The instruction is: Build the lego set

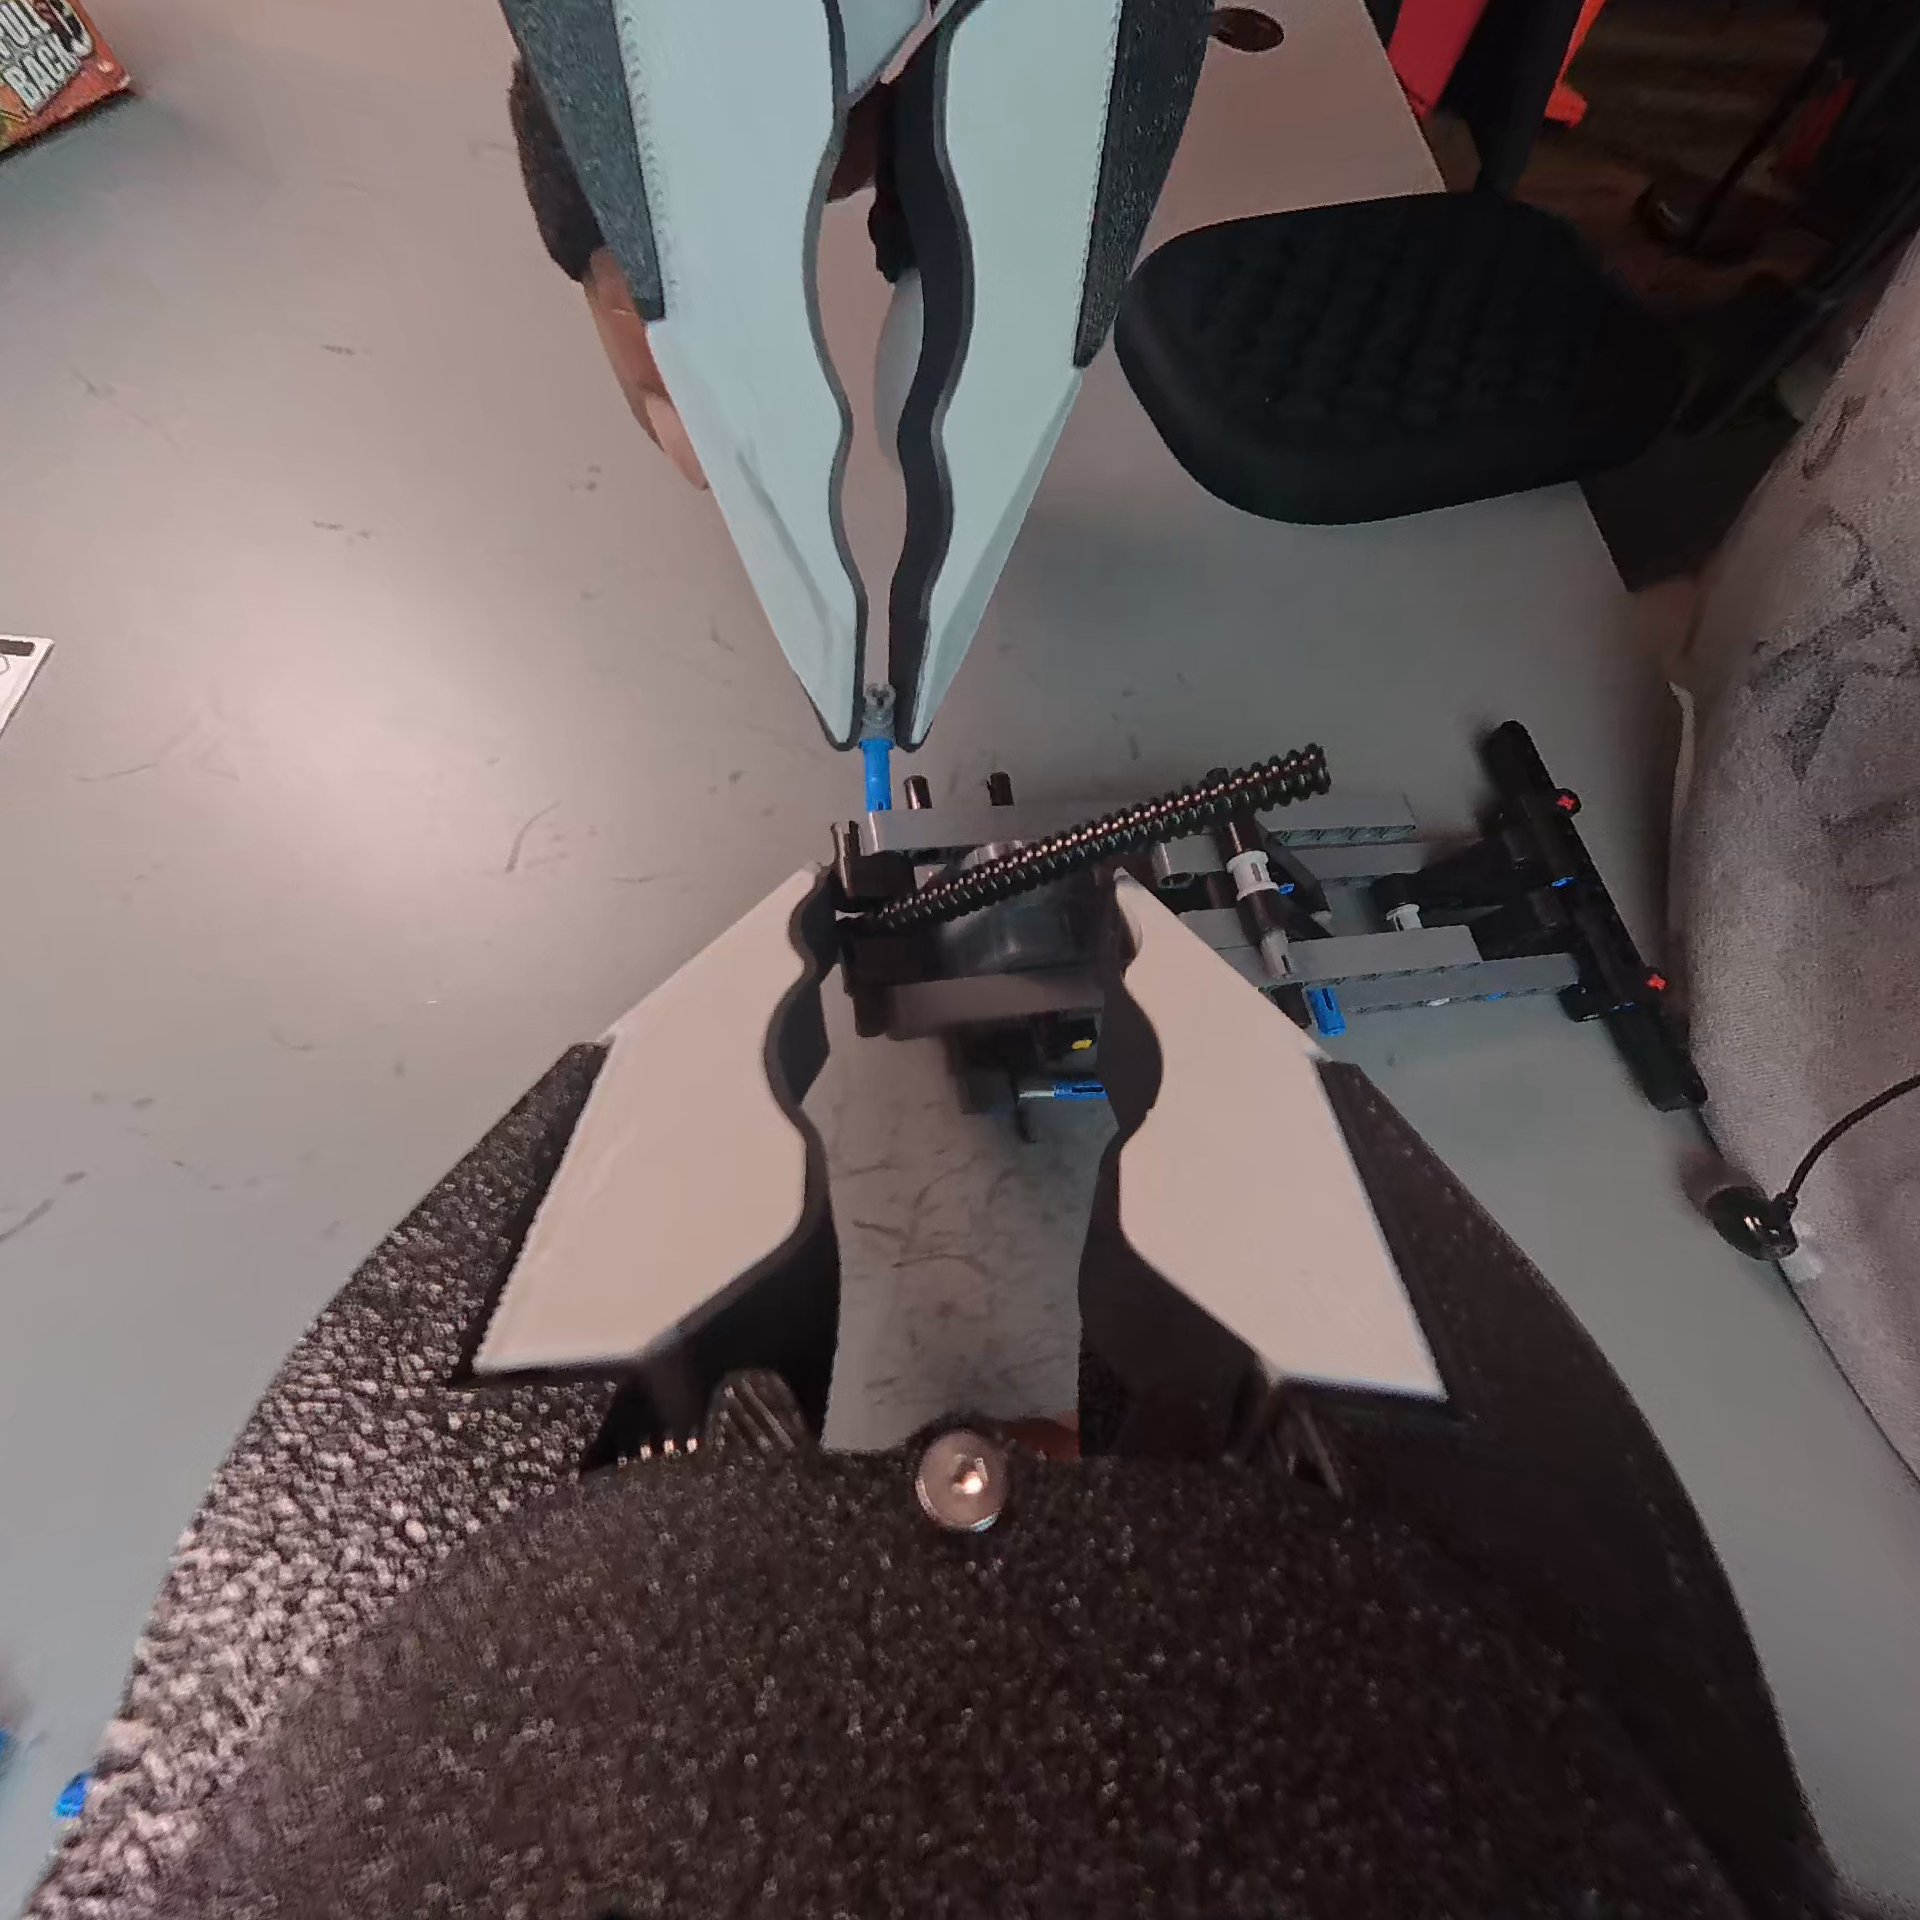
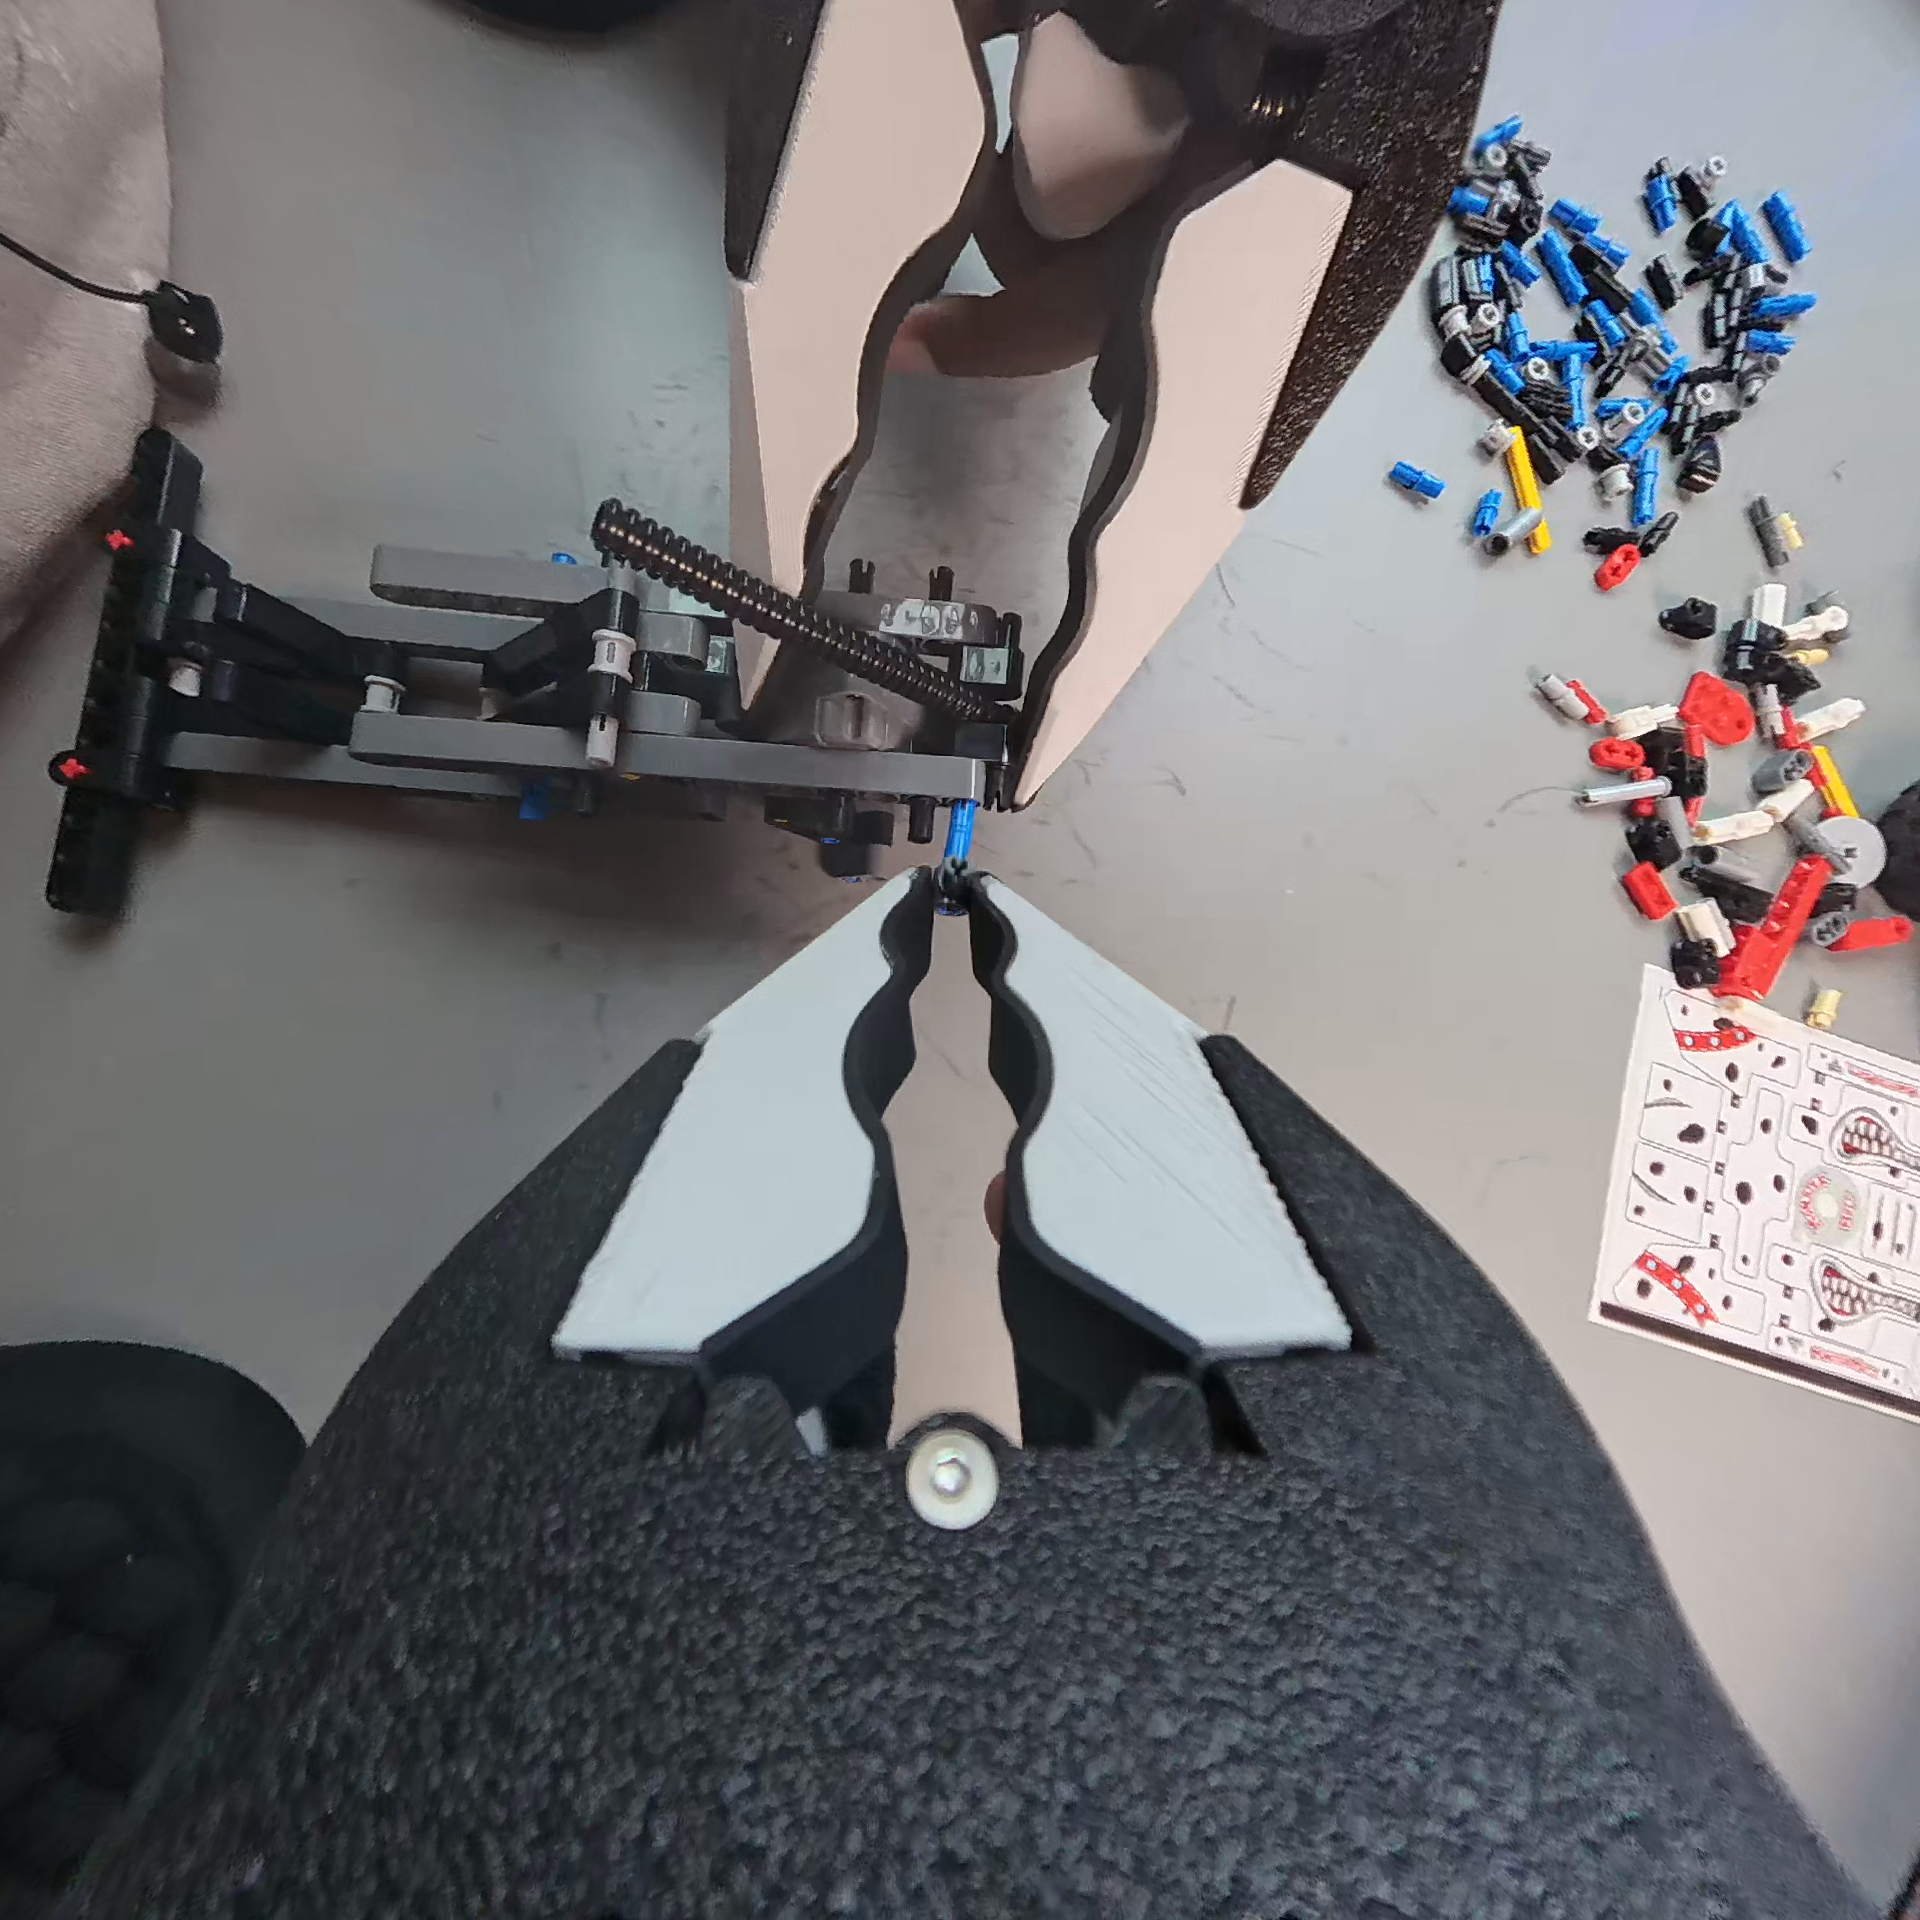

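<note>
Currently the left gripper [image 1: 971,914] is clamping the stiff, light frame [image 2: 540,686] while the right gripper [image 2: 951,883] is pinching a tiny, slippery blue pin [image 2: 958,826] by its end.

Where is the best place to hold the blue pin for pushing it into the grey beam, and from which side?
Grip the pin by its dark outer end, coming end-on along its axis from the side facing away from the beam. This probably leaves the blue tip free to enter, as the right gripper does now.

Light: even, soft overhead | shadows: faint | edges: strong fisheye bending | foreground: blurred
</note>
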Tool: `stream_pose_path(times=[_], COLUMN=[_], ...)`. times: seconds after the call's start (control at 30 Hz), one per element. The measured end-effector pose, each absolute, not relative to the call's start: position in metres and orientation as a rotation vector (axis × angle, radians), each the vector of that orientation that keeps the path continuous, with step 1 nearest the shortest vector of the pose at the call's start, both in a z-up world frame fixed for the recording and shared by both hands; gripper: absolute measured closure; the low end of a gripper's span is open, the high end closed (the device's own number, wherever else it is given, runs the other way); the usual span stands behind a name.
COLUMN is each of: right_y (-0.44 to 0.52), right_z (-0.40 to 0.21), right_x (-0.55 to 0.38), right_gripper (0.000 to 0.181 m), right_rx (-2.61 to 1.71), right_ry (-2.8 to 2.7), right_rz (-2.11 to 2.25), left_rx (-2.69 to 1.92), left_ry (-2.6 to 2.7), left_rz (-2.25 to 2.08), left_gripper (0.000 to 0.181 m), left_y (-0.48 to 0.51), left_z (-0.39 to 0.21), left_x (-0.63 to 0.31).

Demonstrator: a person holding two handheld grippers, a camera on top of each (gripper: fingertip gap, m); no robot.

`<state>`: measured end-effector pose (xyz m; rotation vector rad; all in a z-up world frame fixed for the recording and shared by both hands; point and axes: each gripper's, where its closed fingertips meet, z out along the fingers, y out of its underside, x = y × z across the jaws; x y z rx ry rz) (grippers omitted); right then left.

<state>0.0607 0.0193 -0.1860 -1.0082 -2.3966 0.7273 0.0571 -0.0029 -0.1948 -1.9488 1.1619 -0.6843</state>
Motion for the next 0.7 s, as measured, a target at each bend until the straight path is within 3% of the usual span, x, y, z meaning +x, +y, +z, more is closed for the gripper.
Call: stream_pose_path(times=[0.37,0.7], right_y=[0.0188,0.02], right_z=[-0.1872,-0.1916], right_x=[0.0537,0.0535], right_gripper=[0.175,0.175], right_rx=[-1.088,-1.084], right_ry=[-2.24,-2.285], right_rz=[0.952,0.829], left_rx=[-1.958,-1.961], left_ry=[1.128,1.107], left_rz=[-0.712,-0.696], left_gripper=[0.132,0.129], left_y=[-0.0012,-0.002], left_z=[-0.1944,-0.1938], left_x=[0.0573,0.0557])
